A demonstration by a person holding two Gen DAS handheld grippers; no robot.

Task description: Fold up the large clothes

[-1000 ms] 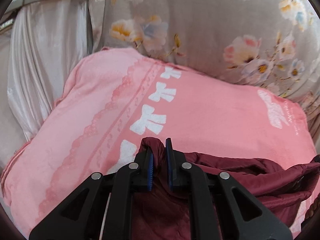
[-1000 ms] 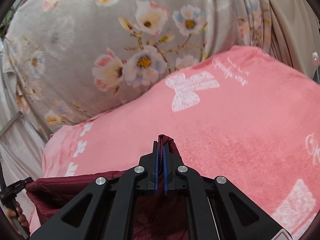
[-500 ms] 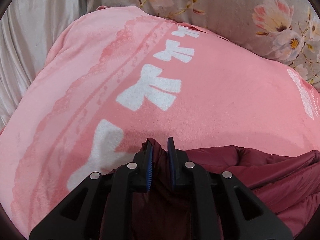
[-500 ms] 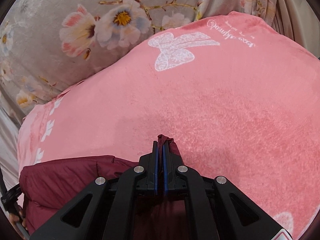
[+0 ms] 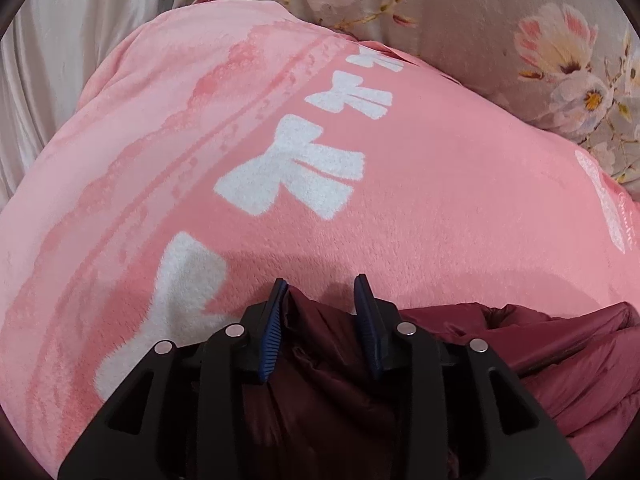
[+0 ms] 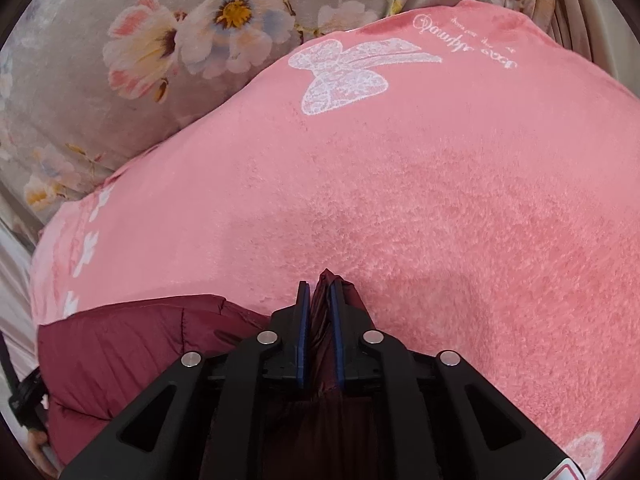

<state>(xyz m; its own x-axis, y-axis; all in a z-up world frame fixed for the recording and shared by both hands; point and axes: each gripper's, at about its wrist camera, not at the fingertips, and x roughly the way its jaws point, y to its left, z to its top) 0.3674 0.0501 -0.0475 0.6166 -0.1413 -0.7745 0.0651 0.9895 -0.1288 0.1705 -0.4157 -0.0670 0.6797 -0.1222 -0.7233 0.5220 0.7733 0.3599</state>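
Left gripper: jaws have just been opening, now a moderate gap. Maroon puffer jacket fabric sits slack between them, touching the left pad, clear of the right one. No pinch there.

Right gripper: jaws have just been opening too, only a crack. A thin upright ridge of jacket fabric stands in the slot; whether the pads press on it I can't tell.

Both grippers point steeply down at the pink bow-print fleece blanket, so this looks like the release at the end of a fold pass.

To do it well: open both fully before lifting, then back out along the finger line, not sideways. The shell looks slick and puffy, so a half-open pad will likely drag the edge and undo the fold. The right one needs more opening first.

Jacket lies on the near part of the blanket, the held edge at its far side. Long axis runs left-right between the two grippers; bulk bunches toward the person. Which end is collar or hem isn't visible.

Behind: floral bedding.
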